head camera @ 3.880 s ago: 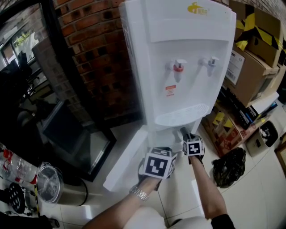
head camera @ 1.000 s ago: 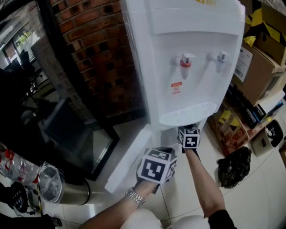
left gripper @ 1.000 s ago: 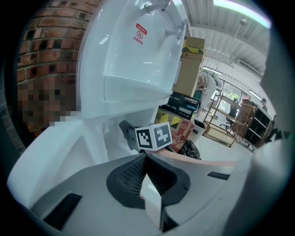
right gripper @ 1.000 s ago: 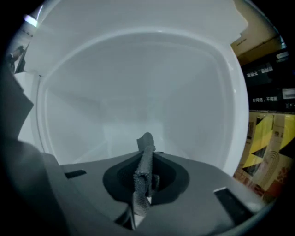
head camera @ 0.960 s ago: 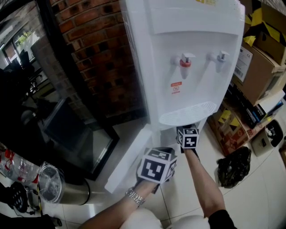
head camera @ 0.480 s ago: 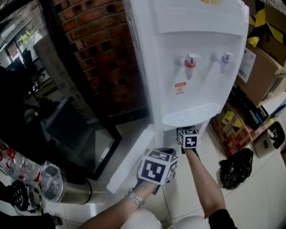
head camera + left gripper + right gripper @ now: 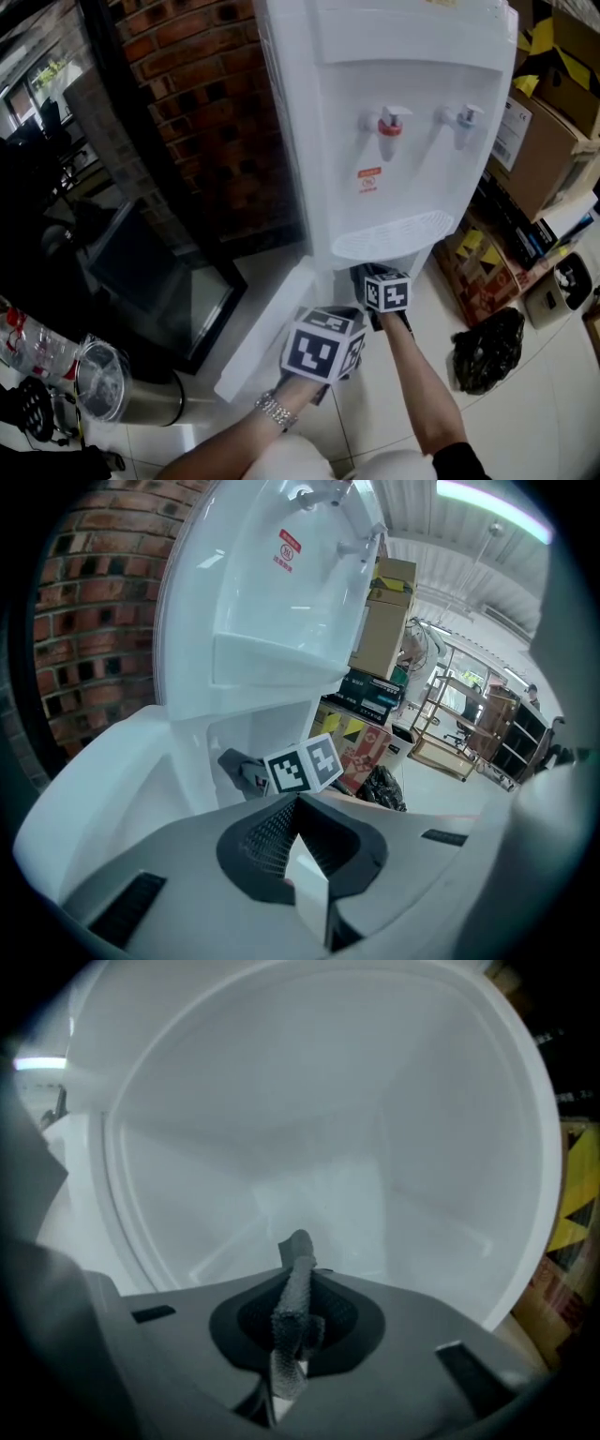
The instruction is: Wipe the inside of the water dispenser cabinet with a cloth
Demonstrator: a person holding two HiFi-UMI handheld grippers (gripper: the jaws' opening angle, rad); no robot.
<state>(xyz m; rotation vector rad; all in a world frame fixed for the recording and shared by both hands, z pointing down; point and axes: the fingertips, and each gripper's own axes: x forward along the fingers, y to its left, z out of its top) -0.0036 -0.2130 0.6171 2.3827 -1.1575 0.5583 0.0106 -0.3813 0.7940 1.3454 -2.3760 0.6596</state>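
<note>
Cloth [image 7: 298,1249] pinched in right gripper [image 7: 297,1297], deeper in cabinet [image 7: 328,1101] vs ~4 s ago; left gripper [image 7: 305,855] jaws together

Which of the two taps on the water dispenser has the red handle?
The left tap in the head view, directly above the red sticker. The right tap has a bluish-grey handle instead.

We see smooth, glossy white plastic on the dispenser [image 7: 394,75] and inside its cabinet [image 7: 309,1119]. The grey cloth [image 7: 292,1316] looks coarse, with a netted weave. The brick [image 7: 206,112] is rough, the cardboard boxes [image 7: 539,131] matt, the floor tiles [image 7: 534,412] shiny, the watch band [image 7: 273,410] metal.
</note>
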